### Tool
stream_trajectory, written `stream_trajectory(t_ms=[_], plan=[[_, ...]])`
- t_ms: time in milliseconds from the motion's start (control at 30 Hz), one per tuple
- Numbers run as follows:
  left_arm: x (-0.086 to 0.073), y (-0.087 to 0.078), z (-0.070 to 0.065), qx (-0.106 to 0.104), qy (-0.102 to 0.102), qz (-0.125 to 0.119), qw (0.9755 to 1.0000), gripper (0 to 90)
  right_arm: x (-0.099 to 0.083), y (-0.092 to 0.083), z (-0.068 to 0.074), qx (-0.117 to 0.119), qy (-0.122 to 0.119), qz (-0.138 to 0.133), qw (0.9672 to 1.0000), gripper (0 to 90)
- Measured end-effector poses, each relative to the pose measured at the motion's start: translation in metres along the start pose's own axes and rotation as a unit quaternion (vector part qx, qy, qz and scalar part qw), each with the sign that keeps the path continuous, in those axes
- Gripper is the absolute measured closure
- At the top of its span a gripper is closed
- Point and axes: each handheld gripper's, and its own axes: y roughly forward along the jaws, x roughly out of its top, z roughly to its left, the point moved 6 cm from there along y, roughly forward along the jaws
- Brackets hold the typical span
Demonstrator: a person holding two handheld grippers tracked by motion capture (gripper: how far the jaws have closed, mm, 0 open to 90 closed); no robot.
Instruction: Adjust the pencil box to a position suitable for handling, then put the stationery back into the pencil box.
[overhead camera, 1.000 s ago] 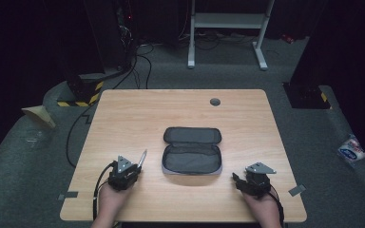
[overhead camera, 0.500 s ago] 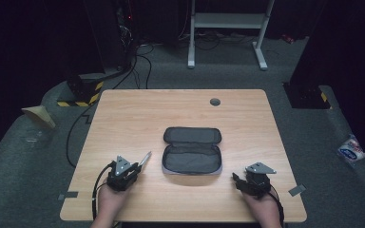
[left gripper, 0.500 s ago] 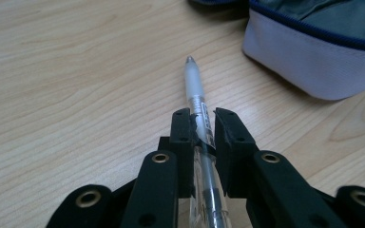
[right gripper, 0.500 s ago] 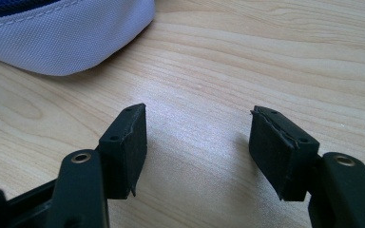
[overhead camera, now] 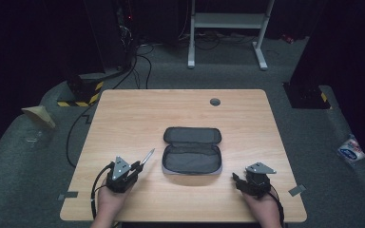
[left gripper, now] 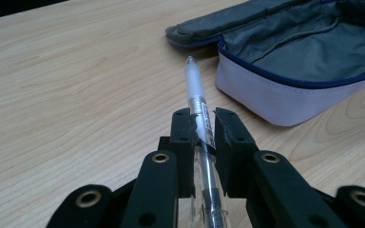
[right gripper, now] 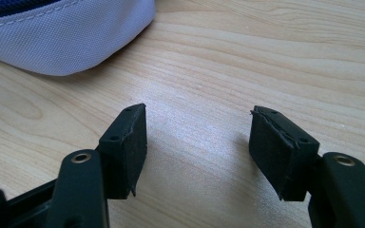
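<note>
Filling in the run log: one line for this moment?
left gripper: shut on pen | right gripper: open, empty | pencil case: unzipped on table

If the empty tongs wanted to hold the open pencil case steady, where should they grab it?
Probably the near front wall of the grey fabric pencil case, at the corner closest to the right tongs. That wall stands upright as a thin soft edge, so one jaw could go inside and one outside. Come from the person's side; the lid lies flat behind.
</note>
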Motion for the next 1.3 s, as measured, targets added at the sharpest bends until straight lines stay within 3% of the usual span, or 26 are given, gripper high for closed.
stream_trajectory(t_ms=[633, 967, 1300], plan=[[0.019, -0.014, -0.014, -0.029, 0.004, -0.037, 0.9989, 78.1, 0.0, 0.0, 0.0, 0.003, -0.004, -0.001, 1.0, 37.6], [0.026, -0.014, -0.017, -0.038, 0.008, -0.042, 0.9984, 78.1, 0.0, 0.0, 0.0, 0.003, -0.004, -0.001, 1.0, 37.6], [0.03, -0.007, -0.024, -0.054, 0.025, -0.04, 0.9974, 78.1, 0.0, 0.0, 0.0, 0.003, -0.004, -0.001, 1.0, 37.6]])
